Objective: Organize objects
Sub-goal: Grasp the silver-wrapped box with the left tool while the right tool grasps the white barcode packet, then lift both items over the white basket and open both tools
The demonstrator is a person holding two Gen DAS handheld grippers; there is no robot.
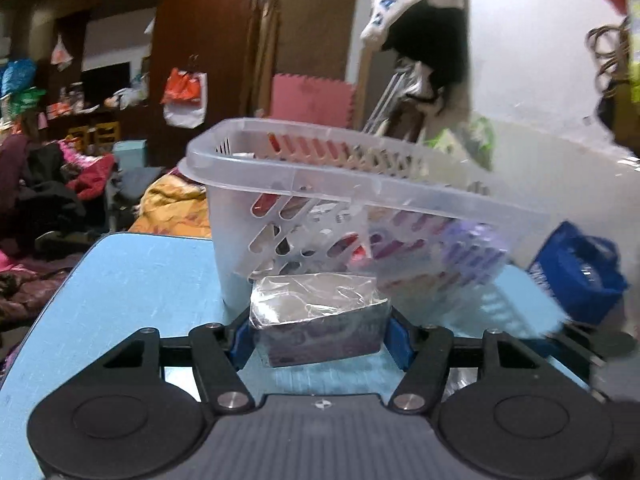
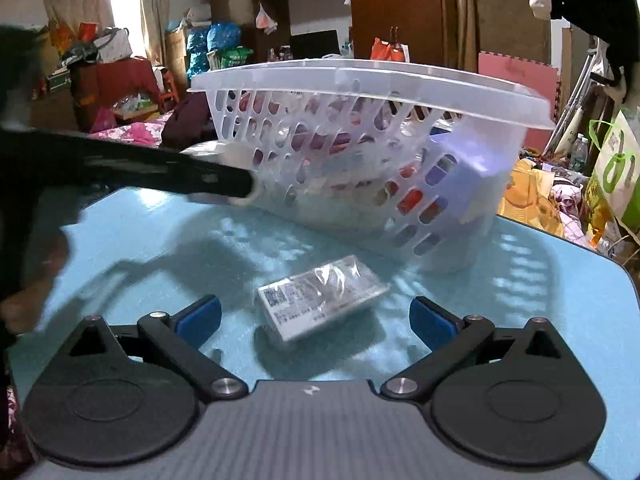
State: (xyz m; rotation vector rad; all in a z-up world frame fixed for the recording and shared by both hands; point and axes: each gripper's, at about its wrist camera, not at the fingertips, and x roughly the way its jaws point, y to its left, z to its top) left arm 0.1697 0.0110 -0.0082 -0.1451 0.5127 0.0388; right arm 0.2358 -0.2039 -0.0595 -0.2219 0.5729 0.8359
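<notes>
The left gripper jaws clamp a film-wrapped rectangular box beside the clear slotted plastic basket, mid light-blue surface; slick wrap may slip. The right gripper jaws stand open.

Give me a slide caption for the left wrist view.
Left claw shut on a plastic-wrapped box before the clear basket on the blue table.

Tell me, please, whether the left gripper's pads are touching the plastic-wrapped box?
Touching: the left wrist view shows both blue pads pressed against the sides of the plastic-wrapped box, no gap visible.
</notes>
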